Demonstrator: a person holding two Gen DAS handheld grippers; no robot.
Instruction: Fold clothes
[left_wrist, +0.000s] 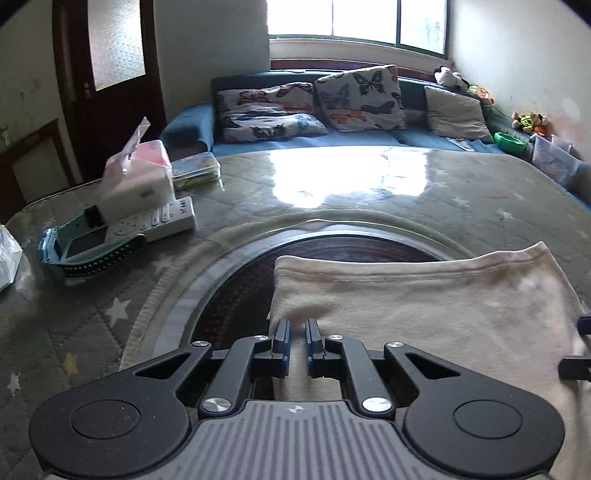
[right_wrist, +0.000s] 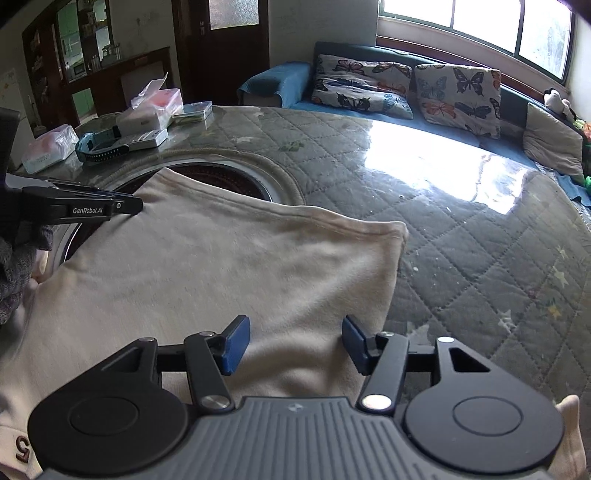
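Note:
A cream garment (left_wrist: 424, 306) lies spread flat on the glass-topped table, its hemmed edge pointing away from me. My left gripper (left_wrist: 297, 332) hangs over the garment's left edge with its fingers nearly together around a small ridge of cloth. The garment fills the middle of the right wrist view (right_wrist: 221, 266). My right gripper (right_wrist: 293, 345) is open over the garment's near right part, with nothing between the blue pads (right_wrist: 236, 343). The left gripper also shows side-on at the left of the right wrist view (right_wrist: 138, 205), resting on the garment's left edge.
The round table (right_wrist: 461, 240) has a quilted star-patterned cover under glass and a dark centre well (left_wrist: 240, 291). At its far left sit a power strip (left_wrist: 162, 221), a blue watch (left_wrist: 74, 254), tissue packs and a lidded box (left_wrist: 140, 166). A sofa with butterfly cushions (left_wrist: 358, 99) stands behind.

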